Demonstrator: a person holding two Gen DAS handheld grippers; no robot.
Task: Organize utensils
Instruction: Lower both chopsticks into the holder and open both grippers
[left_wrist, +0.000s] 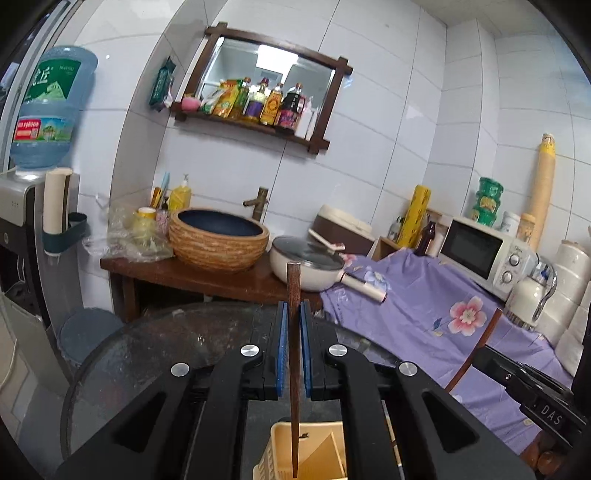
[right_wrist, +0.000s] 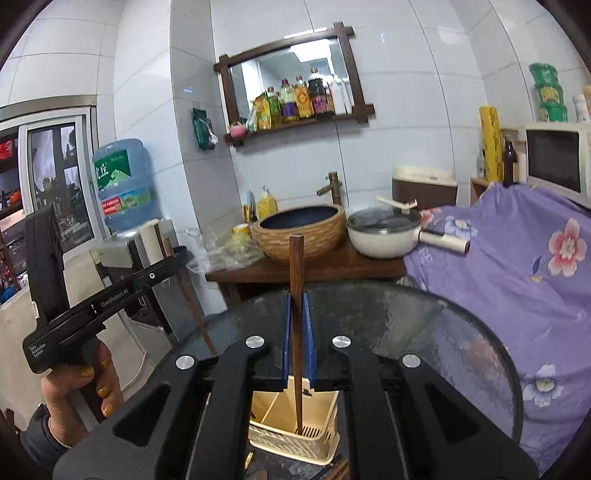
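The left gripper (left_wrist: 291, 354) pinches a dark wooden chopstick (left_wrist: 293, 369) upright, its tip over the cream slotted plastic utensil holder (left_wrist: 314, 454) below. The right gripper (right_wrist: 297, 343) clamps a second brown wooden chopstick (right_wrist: 296, 332), its tip in the holder. Either could tilt and miss a compartment.

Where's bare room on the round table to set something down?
Free: the glass tabletop beyond and right of the right tongs, up to the purple floral cloth. In the left view, the left half toward the grey bin also looks bare. Crowded: the near edge around the cream utensil caddy, both chopsticks and loose utensils beside it.
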